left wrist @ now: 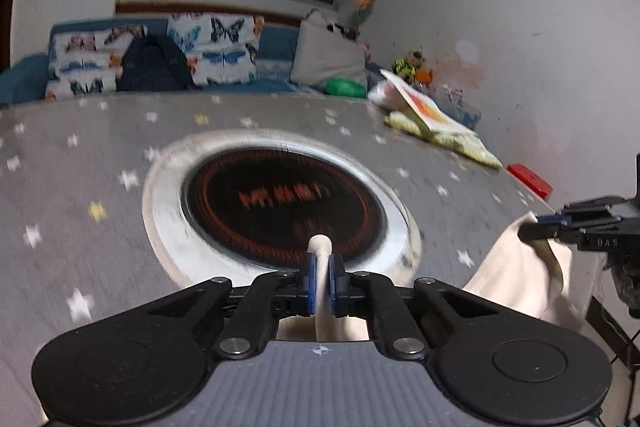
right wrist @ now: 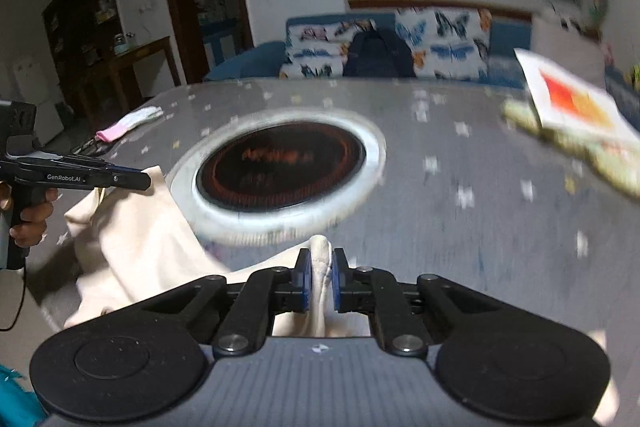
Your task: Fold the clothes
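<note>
The left gripper (left wrist: 320, 277) is pinching a bunched edge of the cream garment (left wrist: 516, 275), a fold of it poking up between the blue pads, and the rest of the cloth trails off to its right over the near edge of the star-patterned counter (left wrist: 80, 163). The right gripper (right wrist: 321, 277) is likewise clamped on another bunched edge of that garment, whose body spreads to its left toward the other gripper. Just ahead of both grippers a round black cooktop (left wrist: 280, 203) with a silver rim sits sunk in the counter.
</note>
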`<act>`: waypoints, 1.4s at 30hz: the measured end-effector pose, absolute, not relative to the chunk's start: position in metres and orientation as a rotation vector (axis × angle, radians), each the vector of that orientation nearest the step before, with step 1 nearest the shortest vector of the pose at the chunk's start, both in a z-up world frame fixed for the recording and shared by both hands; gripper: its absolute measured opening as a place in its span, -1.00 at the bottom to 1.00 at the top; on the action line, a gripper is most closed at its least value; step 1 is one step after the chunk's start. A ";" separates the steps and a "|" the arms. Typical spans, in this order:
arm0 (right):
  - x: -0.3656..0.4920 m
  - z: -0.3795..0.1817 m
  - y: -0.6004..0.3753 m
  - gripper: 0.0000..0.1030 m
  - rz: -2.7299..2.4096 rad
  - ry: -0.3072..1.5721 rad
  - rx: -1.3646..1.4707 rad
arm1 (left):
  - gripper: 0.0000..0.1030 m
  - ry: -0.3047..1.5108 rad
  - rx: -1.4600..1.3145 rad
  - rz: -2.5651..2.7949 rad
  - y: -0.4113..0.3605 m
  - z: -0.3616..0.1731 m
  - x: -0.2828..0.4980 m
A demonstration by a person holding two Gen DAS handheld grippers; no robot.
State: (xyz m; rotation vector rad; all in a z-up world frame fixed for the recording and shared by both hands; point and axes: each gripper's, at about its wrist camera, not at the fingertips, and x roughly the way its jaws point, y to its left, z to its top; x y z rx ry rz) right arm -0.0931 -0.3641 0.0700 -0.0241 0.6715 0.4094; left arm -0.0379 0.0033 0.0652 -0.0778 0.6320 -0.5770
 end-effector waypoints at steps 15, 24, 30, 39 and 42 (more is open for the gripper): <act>0.060 0.068 -0.331 -0.84 0.312 0.608 -0.055 | -0.87 0.595 -0.094 -0.356 0.014 0.063 0.091; 0.109 0.016 -0.322 -0.67 0.211 0.735 -0.077 | -0.85 0.699 -0.127 -0.323 0.021 0.034 0.128; 0.094 0.018 -0.326 -0.20 0.194 0.702 -0.113 | -0.82 0.705 -0.129 -0.380 0.023 0.041 0.100; 0.056 0.020 -0.315 -0.06 0.313 0.717 -0.088 | -0.82 0.726 -0.110 -0.576 -0.011 0.042 0.049; 0.052 0.013 -0.312 -0.06 0.330 0.733 -0.084 | -0.82 0.758 -0.080 -0.584 -0.022 0.034 0.045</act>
